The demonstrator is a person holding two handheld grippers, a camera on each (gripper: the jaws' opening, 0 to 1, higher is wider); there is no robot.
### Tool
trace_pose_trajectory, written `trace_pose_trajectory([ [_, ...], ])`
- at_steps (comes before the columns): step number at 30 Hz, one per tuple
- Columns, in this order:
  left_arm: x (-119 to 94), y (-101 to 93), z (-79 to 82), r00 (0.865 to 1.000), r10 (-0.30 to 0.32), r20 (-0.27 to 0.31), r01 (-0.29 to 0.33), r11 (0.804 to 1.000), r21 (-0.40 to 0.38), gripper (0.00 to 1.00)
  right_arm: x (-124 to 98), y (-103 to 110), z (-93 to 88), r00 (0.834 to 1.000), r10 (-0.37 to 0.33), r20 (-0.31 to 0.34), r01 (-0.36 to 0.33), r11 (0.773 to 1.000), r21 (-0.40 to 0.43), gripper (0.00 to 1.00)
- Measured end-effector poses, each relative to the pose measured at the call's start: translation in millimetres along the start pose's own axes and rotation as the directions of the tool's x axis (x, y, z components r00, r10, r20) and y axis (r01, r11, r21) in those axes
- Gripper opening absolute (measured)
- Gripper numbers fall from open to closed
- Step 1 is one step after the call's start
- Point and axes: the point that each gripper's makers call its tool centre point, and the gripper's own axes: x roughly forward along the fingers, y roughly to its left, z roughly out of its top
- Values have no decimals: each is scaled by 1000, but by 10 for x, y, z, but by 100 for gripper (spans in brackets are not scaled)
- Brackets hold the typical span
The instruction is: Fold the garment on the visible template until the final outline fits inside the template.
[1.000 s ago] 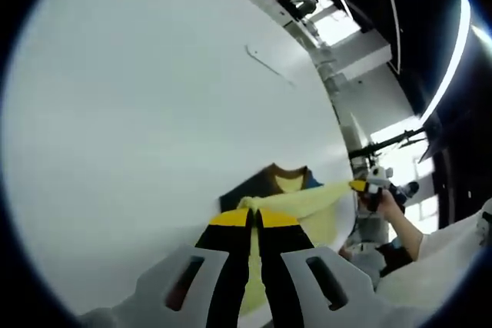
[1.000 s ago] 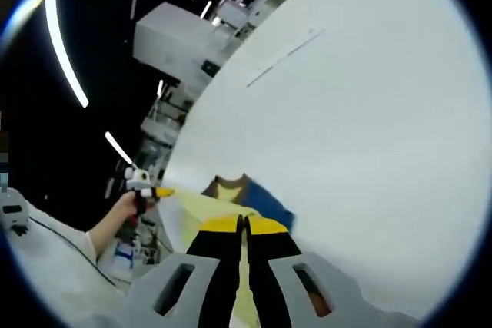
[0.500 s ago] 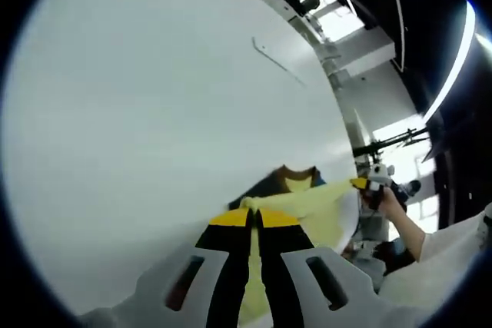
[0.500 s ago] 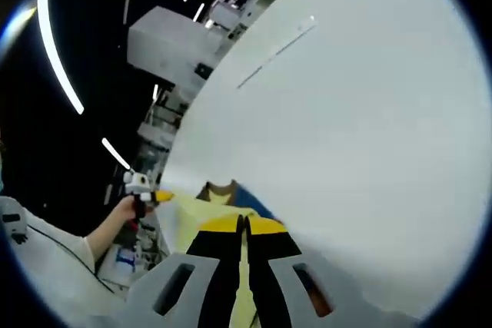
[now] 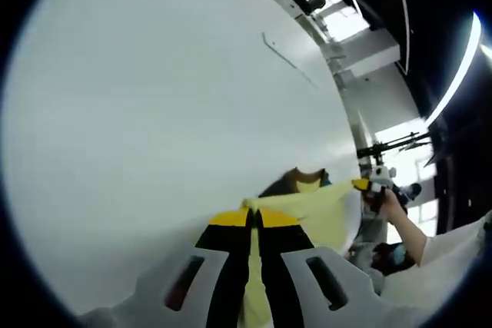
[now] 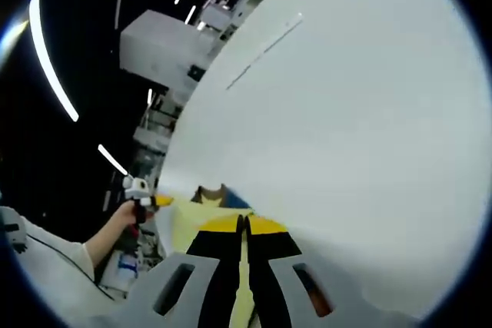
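Left gripper view: broad white worktop (image 5: 154, 128) takes up most of the scene, with a thin grey line marking (image 5: 286, 57) far across it. A pale yellow garment with a brown collar and a dark blue panel (image 5: 319, 209) lies at the near edge of the worktop, its yellow cloth stretched taut between the two claws, collar end resting on the surface. Left claw (image 5: 255, 217), black with yellow tips, is closed on the yellow cloth. To the right, a person's hand (image 5: 387, 203) holds the right claw (image 5: 361, 185), pinching the cloth's other corner.

Right gripper view: same worktop (image 6: 346, 128), right claw (image 6: 244, 224) clamped on the garment (image 6: 184, 217); left claw (image 6: 159, 200) at left, jaws together on the yellow edge.
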Motion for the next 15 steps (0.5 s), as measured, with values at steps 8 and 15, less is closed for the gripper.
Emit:
trace_pose_trajectory([
  [8,68,73,0,1000,11,-11,-11,1000,-9,0,42,-105,-1,1000,-21,1,21,1000,12,2],
  [15,99,115,-16,1000,20,-22,-20,1000,-13,0,79,-136,-24,999,-32,8,32,999,26,2],
])
